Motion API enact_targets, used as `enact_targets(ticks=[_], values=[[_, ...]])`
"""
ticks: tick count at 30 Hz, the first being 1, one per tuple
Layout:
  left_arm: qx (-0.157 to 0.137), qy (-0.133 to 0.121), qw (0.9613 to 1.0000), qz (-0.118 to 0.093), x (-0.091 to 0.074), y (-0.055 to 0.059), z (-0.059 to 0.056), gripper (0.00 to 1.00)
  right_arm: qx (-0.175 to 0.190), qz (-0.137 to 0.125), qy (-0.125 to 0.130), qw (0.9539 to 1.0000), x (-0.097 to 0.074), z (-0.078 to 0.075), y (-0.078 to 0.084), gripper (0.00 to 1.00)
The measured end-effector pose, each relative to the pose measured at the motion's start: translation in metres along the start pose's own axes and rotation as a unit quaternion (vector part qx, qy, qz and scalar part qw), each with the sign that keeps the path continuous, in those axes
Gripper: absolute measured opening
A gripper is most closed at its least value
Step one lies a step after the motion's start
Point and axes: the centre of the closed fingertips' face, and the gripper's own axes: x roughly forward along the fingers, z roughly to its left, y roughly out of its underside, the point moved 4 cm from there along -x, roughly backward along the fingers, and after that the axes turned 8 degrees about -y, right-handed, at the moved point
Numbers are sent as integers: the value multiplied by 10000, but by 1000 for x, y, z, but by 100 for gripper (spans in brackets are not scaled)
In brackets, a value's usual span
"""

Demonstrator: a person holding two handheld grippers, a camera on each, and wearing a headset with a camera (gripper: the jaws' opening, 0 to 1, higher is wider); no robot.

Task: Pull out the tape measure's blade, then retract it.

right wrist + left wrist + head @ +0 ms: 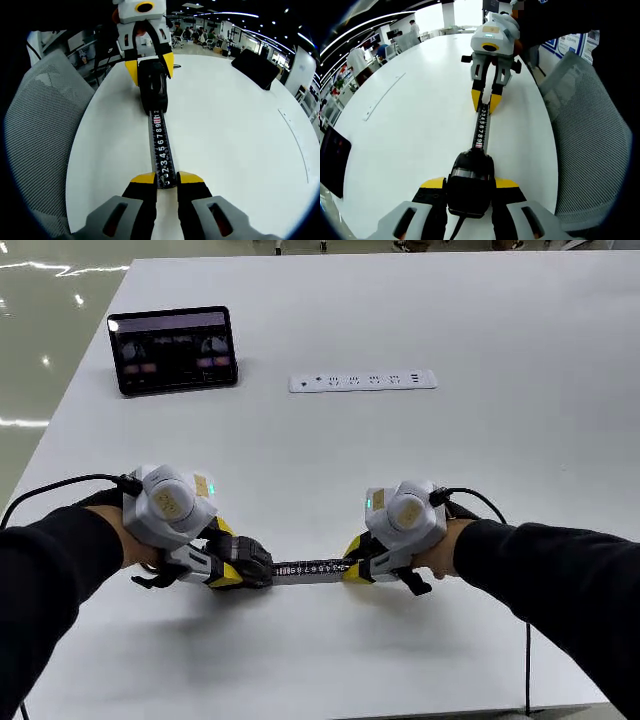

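The white counter (pixel 420 440) carries, at six o'clock in the head view, a black tape measure case (pixel 248 562) clamped in the left tongs (pixel 470 184). Its numbered blade (pixel 159 142), partly out, is pinched at the tip by the right tongs (pixel 166 179). Pull-out step, I judge; next, draw the tongs farther apart.

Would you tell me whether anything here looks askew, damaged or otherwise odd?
Nothing stands out: the blade runs straight and unkinked from the tape measure case, held in the left gripper, to the right gripper.

We counted two claws, the left claw (pixel 228 552) and the right claw (pixel 352 560), one tape measure (pixel 250 562), one tablet (pixel 173 348), one power strip (pixel 363 381), one chair (pixel 590 145), one surface (pixel 400 460).
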Motion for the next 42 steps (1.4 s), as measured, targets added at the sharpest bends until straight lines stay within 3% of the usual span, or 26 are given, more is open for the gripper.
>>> enact_targets(ticks=[42], values=[[-172, -96, 9998, -39, 0, 1, -2, 31, 280, 174, 43, 9994, -34, -1, 42, 11]])
